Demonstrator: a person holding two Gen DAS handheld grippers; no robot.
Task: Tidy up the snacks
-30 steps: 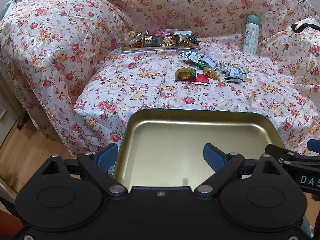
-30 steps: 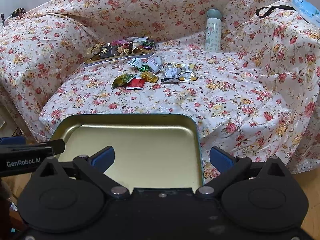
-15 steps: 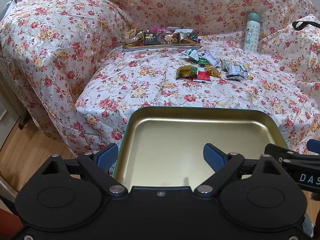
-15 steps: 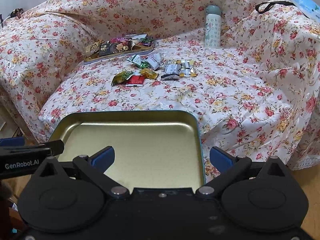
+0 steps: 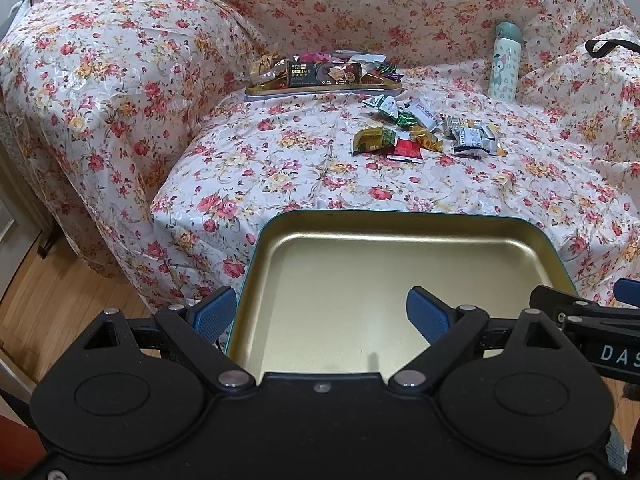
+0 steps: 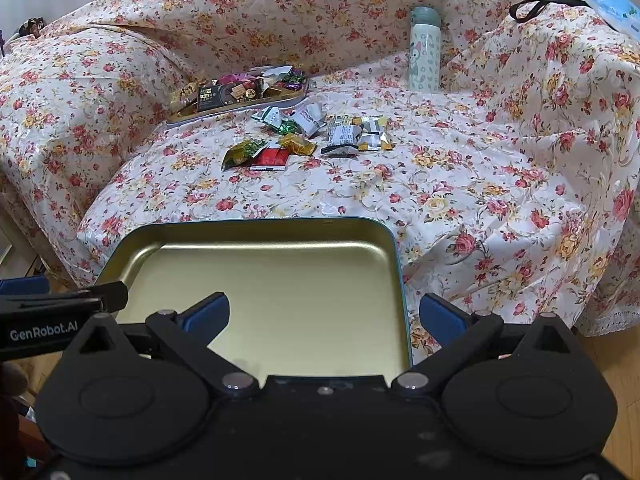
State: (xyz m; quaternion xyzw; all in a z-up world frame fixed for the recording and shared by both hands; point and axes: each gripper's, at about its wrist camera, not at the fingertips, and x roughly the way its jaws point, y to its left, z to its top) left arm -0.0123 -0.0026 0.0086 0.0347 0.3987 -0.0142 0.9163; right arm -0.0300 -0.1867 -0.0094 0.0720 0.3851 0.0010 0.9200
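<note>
An empty gold tray (image 5: 400, 216) with a teal rim fills the foreground of both wrist views, in front of the sofa's front edge. My left gripper (image 5: 320, 314) is open, with one blue finger outside the tray's left wall and one over its floor. My right gripper (image 6: 324, 314) is open too and straddles the right wall of the same tray (image 6: 260, 222). What holds the tray up is hidden under the gripper bodies. Loose wrapped snacks (image 5: 420, 136) (image 6: 300, 140) lie scattered mid-seat. A second tray (image 5: 324, 90) (image 6: 240, 106), full of snacks, sits at the seat's back.
A flowered cover drapes the whole sofa (image 5: 260, 168). A pale green bottle (image 5: 505, 64) (image 6: 424, 50) stands upright at the back right. A black strap (image 6: 540, 4) and a blue packet (image 6: 608, 4) lie on the right armrest. Wooden floor (image 5: 60, 300) shows at lower left.
The sofa, the snacks and the gold tray's far rim have all slid slightly upward in both views. Both grippers are as wide apart as before.
</note>
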